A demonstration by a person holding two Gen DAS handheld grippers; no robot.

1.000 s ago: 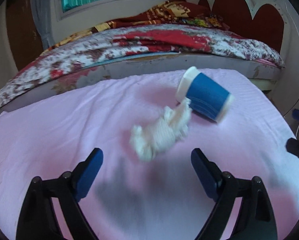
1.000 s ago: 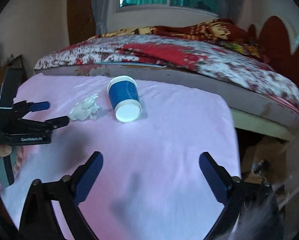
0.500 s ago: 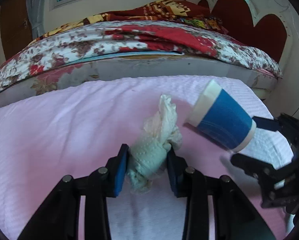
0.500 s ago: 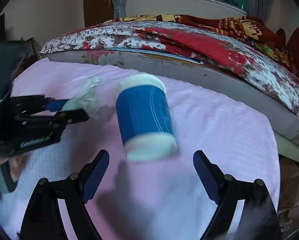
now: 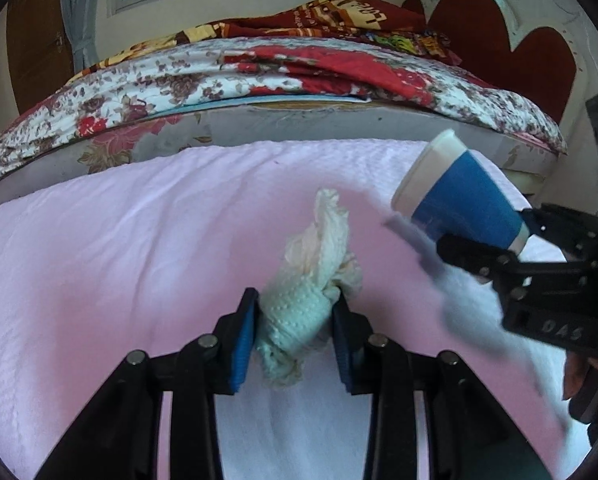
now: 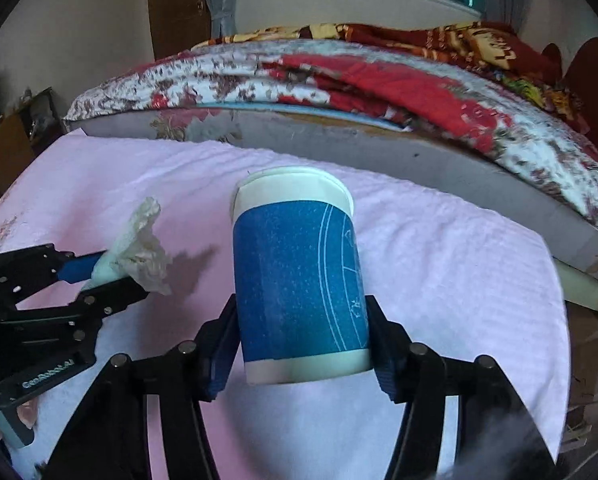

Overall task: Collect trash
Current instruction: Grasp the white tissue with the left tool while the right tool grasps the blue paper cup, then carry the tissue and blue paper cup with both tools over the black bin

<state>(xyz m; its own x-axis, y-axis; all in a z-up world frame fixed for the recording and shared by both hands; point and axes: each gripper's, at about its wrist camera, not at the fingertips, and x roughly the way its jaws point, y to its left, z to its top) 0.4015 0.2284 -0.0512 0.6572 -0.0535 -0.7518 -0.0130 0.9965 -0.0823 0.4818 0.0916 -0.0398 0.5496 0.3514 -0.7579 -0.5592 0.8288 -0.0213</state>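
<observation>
My left gripper (image 5: 294, 320) is shut on a crumpled white tissue (image 5: 311, 280) and holds it above the pink cloth (image 5: 99, 248). My right gripper (image 6: 301, 344) is shut on a blue paper cup (image 6: 299, 280) with white rims, lying sideways between the pads, mouth away from me. The cup (image 5: 459, 200) also shows in the left wrist view at the right, off the cloth, with the right gripper (image 5: 479, 248) behind it. The tissue (image 6: 139, 248) and left gripper (image 6: 95, 276) show at the left of the right wrist view.
The pink cloth (image 6: 459, 260) covers a low surface. Behind it is a bed with a floral quilt (image 5: 179, 84) and red blankets (image 6: 379, 80). A red headboard (image 5: 519, 40) stands at the right. The cloth's right edge drops off to the floor (image 6: 587, 352).
My left gripper closed on the tissue and lifted it. My right gripper moved in, closed on the blue cup and raised it off the cloth.
</observation>
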